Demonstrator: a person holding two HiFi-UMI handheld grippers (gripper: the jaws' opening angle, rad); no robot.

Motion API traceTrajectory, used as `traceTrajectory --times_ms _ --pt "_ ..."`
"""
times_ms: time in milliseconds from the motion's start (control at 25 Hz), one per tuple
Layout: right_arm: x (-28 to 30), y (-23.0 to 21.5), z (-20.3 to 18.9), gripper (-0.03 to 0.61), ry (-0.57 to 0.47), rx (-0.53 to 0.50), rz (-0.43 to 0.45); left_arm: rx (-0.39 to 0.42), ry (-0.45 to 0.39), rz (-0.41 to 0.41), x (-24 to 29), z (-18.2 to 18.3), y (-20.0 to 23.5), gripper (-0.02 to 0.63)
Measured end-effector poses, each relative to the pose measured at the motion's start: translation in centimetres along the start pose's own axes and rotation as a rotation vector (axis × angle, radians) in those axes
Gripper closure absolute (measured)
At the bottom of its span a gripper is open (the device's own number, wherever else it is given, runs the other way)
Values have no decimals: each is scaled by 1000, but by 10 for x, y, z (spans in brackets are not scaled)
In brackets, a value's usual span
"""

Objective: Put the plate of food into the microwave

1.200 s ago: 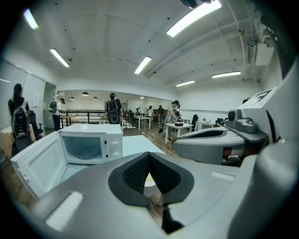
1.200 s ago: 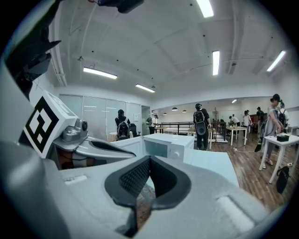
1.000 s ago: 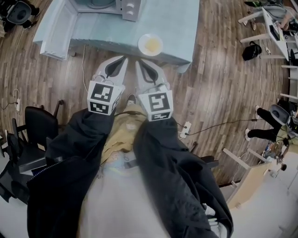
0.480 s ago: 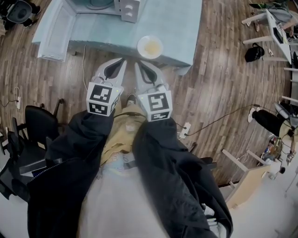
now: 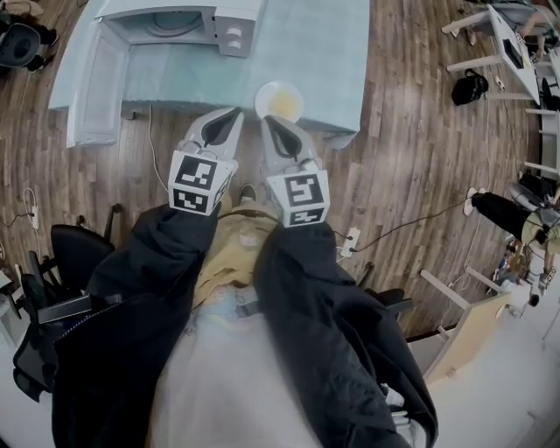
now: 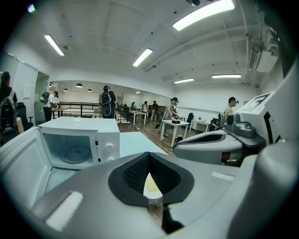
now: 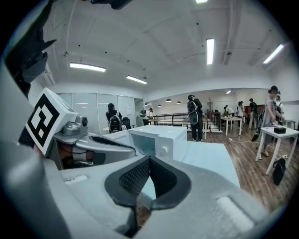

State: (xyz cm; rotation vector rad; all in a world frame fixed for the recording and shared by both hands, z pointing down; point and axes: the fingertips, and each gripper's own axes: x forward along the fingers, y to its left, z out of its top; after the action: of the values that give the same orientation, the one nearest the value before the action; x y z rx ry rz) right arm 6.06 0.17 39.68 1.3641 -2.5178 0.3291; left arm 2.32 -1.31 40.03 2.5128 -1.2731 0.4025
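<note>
Now left gripper [image 5: 233, 114], right gripper [image 5: 267, 120]: jaws together, empty.

Left claw [image 5: 218, 129] and right claw [image 5: 282, 137] held side by side, both jaws closed, empty.

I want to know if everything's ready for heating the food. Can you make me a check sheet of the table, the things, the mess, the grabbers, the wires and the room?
Surface: pale blue table, mostly bare.
Job's things: white microwave oven at the far left, its door swung open; round white plate of yellow food near the front edge, not yet picked up.
Clutter: nothing seen on the table.
Grippers: left gripper and right gripper hang just short of the plate, fingers together, both empty.
Cables: white cord hangs off the table; white power strip with a dark lead on the floor.
Surroundings: brown wooden floor, black office chairs, white desks, people far off.
</note>
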Motion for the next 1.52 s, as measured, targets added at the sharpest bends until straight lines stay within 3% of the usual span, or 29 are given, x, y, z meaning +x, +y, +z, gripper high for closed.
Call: traceTrajectory --times_ms 360,640,800,1080,1320,1520 --pt "73 -5 -2 577 81 43 -23 -33 51 -47 32 1 62 614" --pt "110 -9 -24 577 182 111 -67 -69 141 -156 52 -22 83 614" --pt "129 -13 -26 577 197 133 -79 -23 187 -171 71 -34 97 614" --pt "128 -33 -94 577 265 305 16 5 345 -146 100 -90 91 614" --pt "118 -41 -135 577 361 314 96 -113 439 -110 112 -135 73 614" --pt "109 -62 -159 575 407 330 99 -142 509 -133 119 -165 49 614"
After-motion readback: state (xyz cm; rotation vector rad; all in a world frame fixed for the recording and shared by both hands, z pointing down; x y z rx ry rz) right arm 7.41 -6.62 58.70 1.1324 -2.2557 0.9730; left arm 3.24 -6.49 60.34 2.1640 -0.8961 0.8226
